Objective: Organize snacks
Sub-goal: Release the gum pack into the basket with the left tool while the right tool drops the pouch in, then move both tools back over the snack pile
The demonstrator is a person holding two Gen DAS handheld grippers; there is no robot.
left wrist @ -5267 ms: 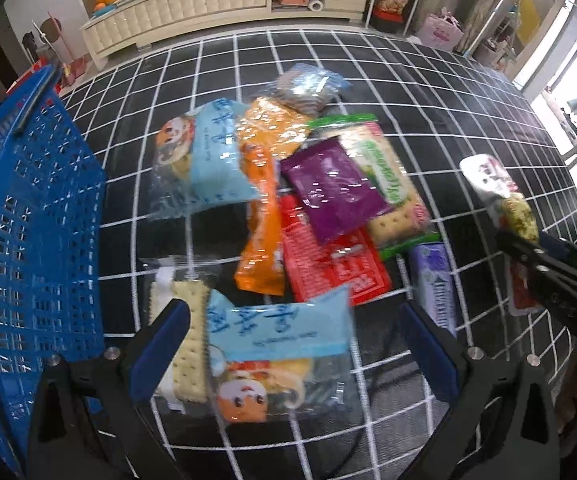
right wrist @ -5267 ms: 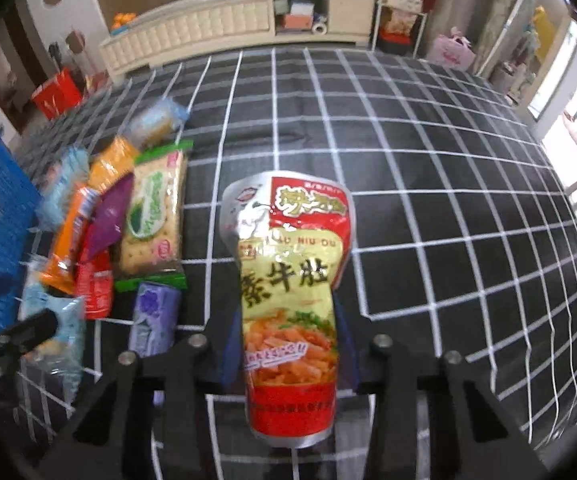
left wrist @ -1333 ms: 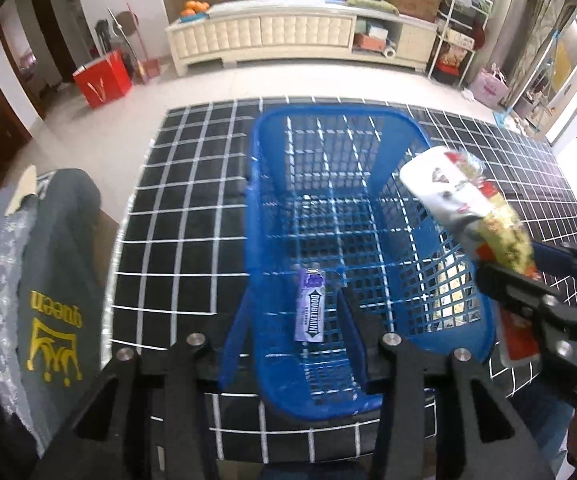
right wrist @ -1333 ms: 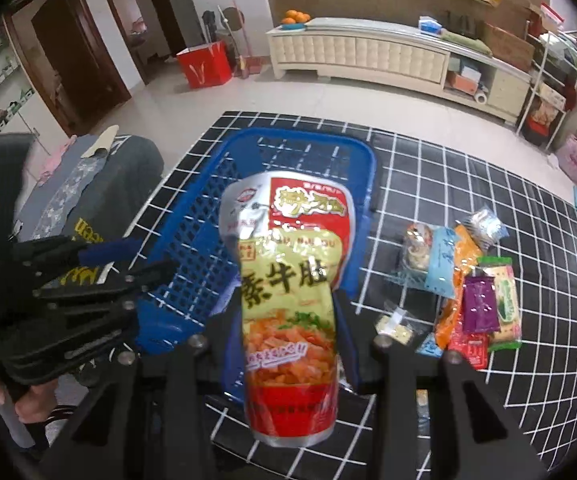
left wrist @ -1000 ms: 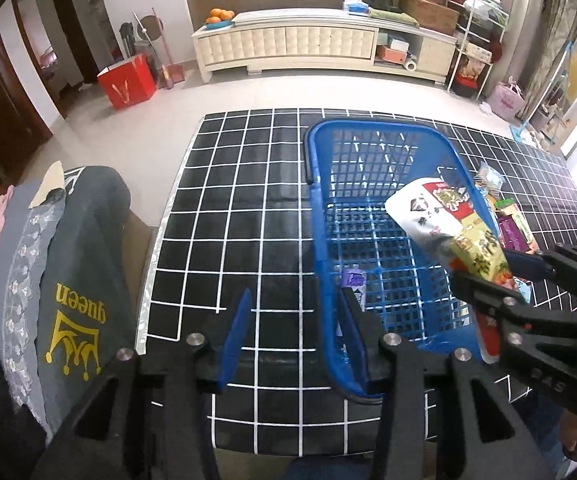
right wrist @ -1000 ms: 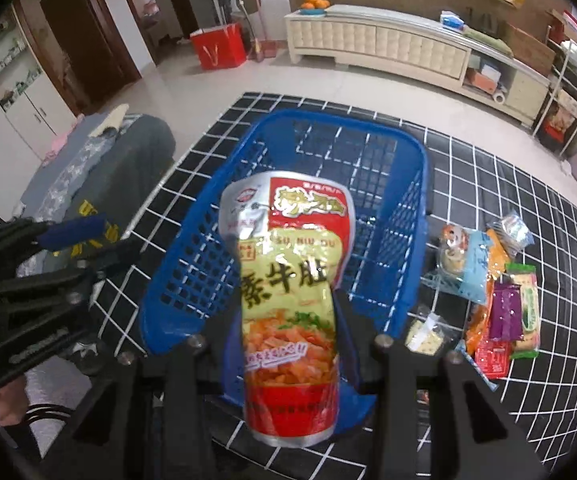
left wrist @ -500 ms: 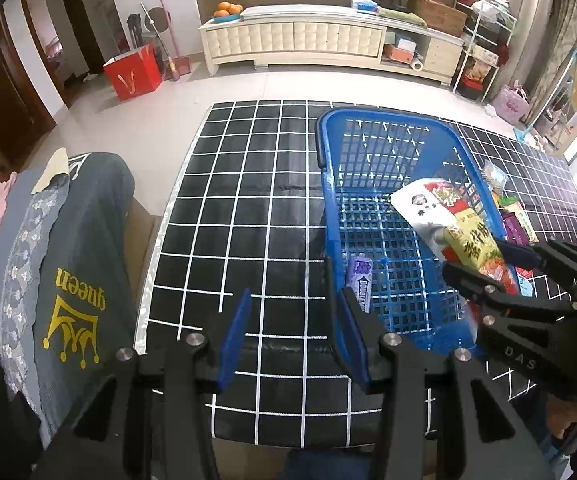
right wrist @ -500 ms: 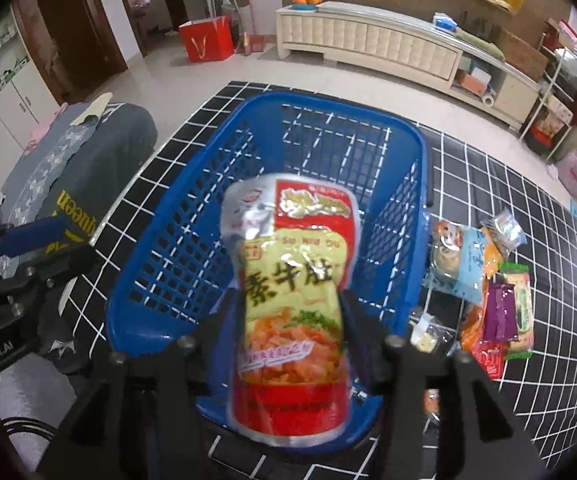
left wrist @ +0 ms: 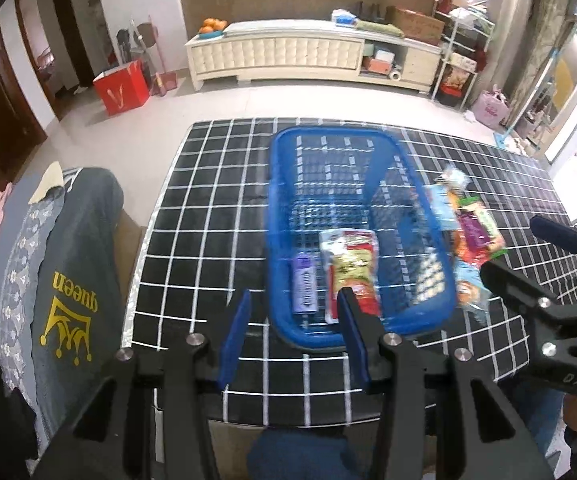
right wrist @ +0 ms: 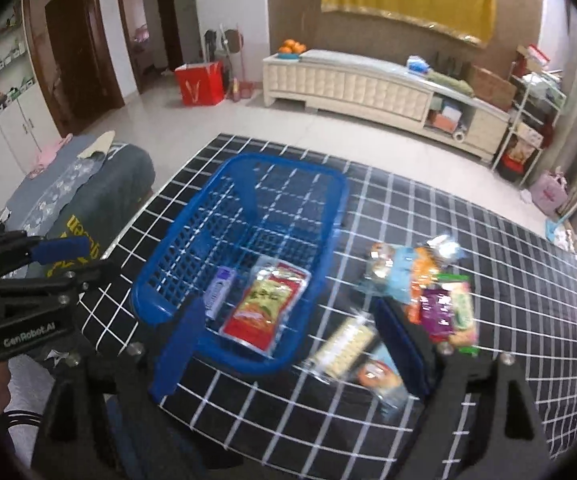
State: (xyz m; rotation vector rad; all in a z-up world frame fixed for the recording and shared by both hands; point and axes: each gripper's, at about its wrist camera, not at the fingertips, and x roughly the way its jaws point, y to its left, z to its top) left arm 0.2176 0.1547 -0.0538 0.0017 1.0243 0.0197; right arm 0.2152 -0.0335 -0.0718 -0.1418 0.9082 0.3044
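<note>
A blue plastic basket (left wrist: 328, 148) (right wrist: 176, 236) stands on the black grid tablecloth. Inside it lie a red and yellow snack pouch (left wrist: 350, 268) (right wrist: 268, 304) and a small purple pack (left wrist: 303, 282) (right wrist: 218, 290). Several loose snack packets (right wrist: 428, 300) (left wrist: 472, 232) lie on the cloth to the right of the basket. My left gripper (left wrist: 294, 338) is open and empty, held above the basket's near-left corner. My right gripper (right wrist: 292, 346) is wide open and empty, above the basket's near-right edge and a cracker packet (right wrist: 344, 346).
A grey chair cover with yellow "queen" print (left wrist: 68, 308) sits left of the table. The table's near edge (left wrist: 308, 420) is close below the grippers. A white cabinet (left wrist: 312, 56) and a red bag (left wrist: 120, 88) stand far behind on the floor.
My right gripper has opened and let go of the red and yellow pouch, which now lies in the basket beside the purple pack. Both grippers have pulled back and up.
</note>
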